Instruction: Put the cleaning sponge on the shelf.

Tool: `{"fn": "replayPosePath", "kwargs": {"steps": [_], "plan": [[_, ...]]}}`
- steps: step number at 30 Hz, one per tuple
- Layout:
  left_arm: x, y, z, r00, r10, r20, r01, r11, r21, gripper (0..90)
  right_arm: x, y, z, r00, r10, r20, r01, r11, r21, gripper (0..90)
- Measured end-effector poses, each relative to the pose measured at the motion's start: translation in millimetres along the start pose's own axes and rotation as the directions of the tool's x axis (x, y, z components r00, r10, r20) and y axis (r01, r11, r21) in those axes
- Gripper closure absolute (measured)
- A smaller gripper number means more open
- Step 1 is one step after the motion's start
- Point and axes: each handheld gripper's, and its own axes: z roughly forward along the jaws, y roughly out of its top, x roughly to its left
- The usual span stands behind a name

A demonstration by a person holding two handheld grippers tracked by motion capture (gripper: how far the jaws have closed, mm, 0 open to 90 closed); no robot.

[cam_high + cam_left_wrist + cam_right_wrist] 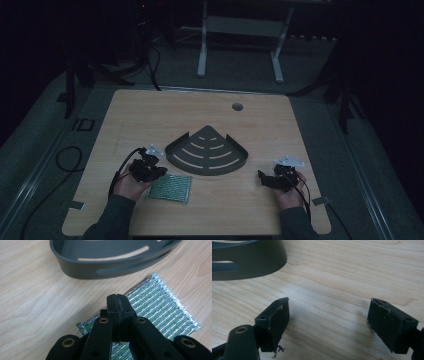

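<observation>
A dark grey fan-shaped slotted tray (207,150) lies at the middle of the wooden table (150,115). A flat green and silver foil pouch (170,188) lies just in front of the tray's left part. My left gripper (159,171) hovers at the pouch's left corner; in the left gripper view its jaws (117,298) are pressed together over the pouch (160,307), with nothing seen between them, and the tray's curved wall (112,267) is just beyond. My right gripper (263,178) stands to the right of the tray, open (329,312) over bare wood, with the tray wall (249,260) at upper left.
A round cable hole (237,106) sits near the table's far edge. Beyond the table stands a white metal frame (240,30) on a dark floor. Cables (70,160) run along the floor at the left.
</observation>
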Motion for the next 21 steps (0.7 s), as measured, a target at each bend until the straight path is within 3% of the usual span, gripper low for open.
{"fn": "replayPosePath", "kwargs": {"steps": [10,21], "plan": [[2.2,-10.8,4.6,1.0000,-0.006,-0.005,0.006,0.9983,0.058,90.0,0.0,0.0,0.0,1.0000,0.000,0.000,0.000,1.000,0.000,17.4],[3.7,-23.2,-2.2,0.9996,-0.023,-0.017,0.024,0.9978,0.063,90.0,0.0,0.0,0.0,1.0000,0.000,0.000,0.000,1.000,0.000,17.4]]}}
